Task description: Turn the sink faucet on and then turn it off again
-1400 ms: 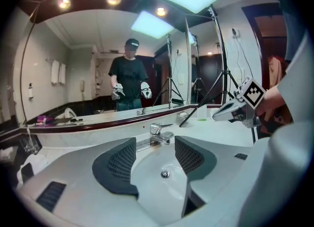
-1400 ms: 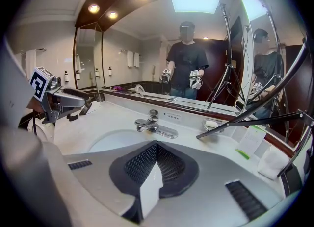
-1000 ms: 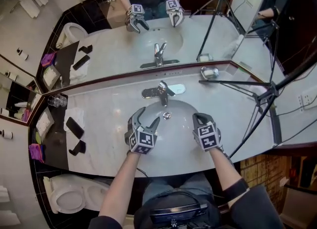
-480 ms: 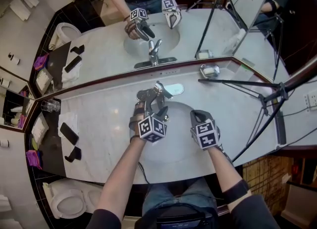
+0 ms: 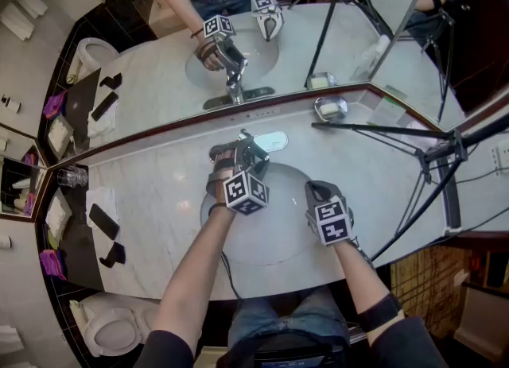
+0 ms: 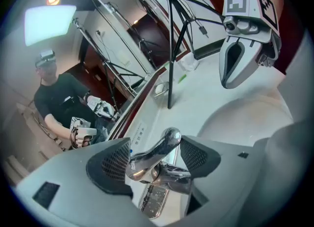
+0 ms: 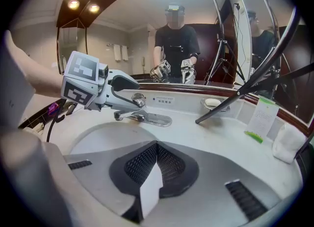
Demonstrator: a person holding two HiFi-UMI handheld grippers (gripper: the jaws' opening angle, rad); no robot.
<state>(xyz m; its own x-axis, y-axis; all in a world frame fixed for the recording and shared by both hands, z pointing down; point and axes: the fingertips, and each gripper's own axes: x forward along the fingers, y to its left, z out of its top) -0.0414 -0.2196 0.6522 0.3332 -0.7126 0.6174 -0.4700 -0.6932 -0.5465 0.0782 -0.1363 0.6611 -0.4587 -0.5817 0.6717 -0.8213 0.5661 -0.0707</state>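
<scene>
At the far left of the marble desk (image 5: 151, 199), a drinking glass (image 5: 73, 176) stands close to the mirror's edge. Your left tongs (image 6: 154, 156) reach over the sink (image 5: 274, 251) to the faucet (image 5: 248, 148) at its back rim. They are narrowed onto the faucet handle (image 6: 162, 147), and the chrome lever runs slantwise between the two pads, meeting both. Your right tongs (image 7: 156, 164) hover above the front right of the basin, well apart from the faucet. Their pads are pressed flat together and point toward it. Further right, a soap dish (image 5: 330, 108) sits by the mirror. A black tripod leg (image 5: 382, 130) stretches across the desk just beside it.
</scene>
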